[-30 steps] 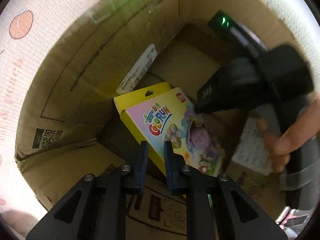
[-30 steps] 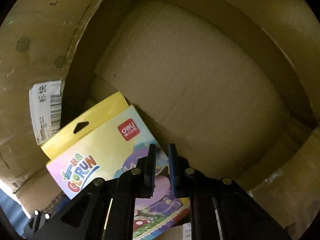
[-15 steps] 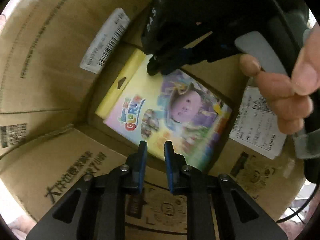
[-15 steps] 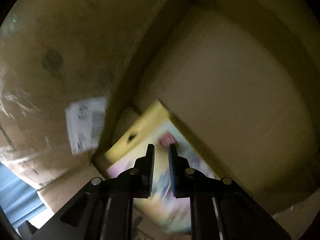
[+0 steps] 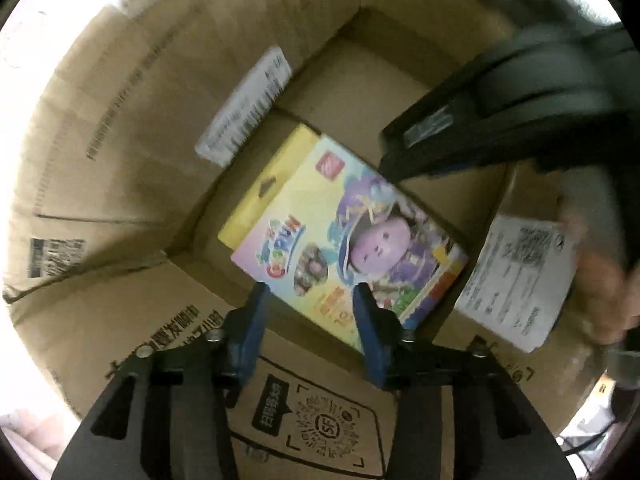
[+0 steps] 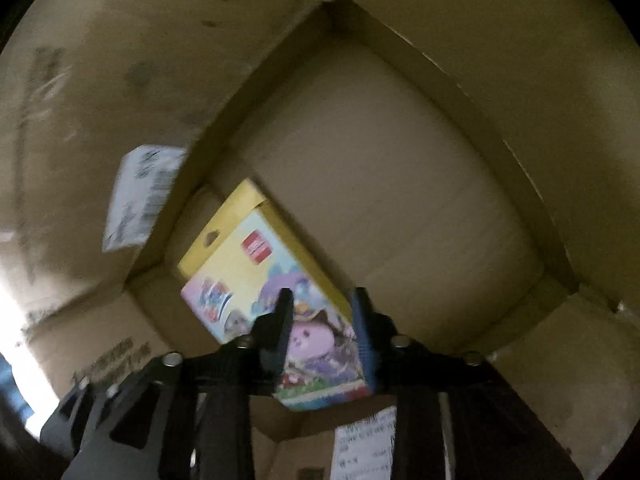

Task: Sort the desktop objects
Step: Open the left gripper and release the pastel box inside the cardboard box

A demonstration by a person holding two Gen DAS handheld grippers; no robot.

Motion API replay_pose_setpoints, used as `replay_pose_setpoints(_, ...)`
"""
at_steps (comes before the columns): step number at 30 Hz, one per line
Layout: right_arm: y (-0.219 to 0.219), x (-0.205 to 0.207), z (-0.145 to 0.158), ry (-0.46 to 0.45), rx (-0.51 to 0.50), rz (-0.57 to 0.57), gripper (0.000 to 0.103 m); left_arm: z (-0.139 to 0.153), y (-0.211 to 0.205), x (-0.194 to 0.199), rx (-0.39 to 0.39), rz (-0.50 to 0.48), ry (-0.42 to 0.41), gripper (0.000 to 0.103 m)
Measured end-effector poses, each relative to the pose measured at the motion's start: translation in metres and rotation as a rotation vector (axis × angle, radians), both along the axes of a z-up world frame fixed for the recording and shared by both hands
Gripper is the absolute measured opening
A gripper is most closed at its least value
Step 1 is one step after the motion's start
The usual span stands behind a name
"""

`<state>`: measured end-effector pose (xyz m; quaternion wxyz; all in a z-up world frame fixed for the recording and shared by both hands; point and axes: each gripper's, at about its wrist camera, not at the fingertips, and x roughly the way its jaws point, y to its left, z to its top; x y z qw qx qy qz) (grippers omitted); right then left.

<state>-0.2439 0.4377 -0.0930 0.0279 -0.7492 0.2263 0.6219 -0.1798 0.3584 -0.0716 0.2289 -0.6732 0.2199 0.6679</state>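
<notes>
Cardboard box (image 5: 120, 128) surrounds both grippers. Colourful crayon pack (image 5: 344, 236) lies flat on its floor, below and ahead of the fingers. Left gripper (image 5: 310, 320) opening, nothing held; right gripper (image 6: 322, 332) opening, empty. Risk: a withdrawing finger snags and tips the pack.

The crayon box (image 5: 344, 236) is flat and colourful — it has a yellow top strip with a little hanging hole, a small red label, bright letters and a purple cartoon character in a big hat. It lies face up on the bottom of the cardboard box (image 5: 120, 128), turned at a slant. Its yellow end points toward a far corner — near a white barcode sticker on the wall. Nothing is holding it.
</notes>
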Motion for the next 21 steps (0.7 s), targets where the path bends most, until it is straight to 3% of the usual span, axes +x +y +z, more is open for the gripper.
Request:
replay_pose_setpoints(5,-0.010,-0.001,-0.017,-0.061,-0.052,-0.084,0.031,0.011,0.003,0.000,-0.059,-0.054,0.153,0.052)
replay_pose_setpoints(10,-0.029,-0.011,-0.013,-0.015,-0.117,-0.075,0.033,0.014,-0.005,-0.014,0.019,-0.007,0.089,0.052)
replay_pose_setpoints(14,-0.046,-0.017,-0.005,-0.006,-0.088,-0.020,0.033,0.019,-0.013,-0.019,0.026,0.020,0.109,0.052)
replay_pose_setpoints(21,-0.047,-0.016,0.029,0.039,-0.051,-0.063,0.034,0.035,-0.015,-0.011,0.076,-0.014,0.147,0.052)
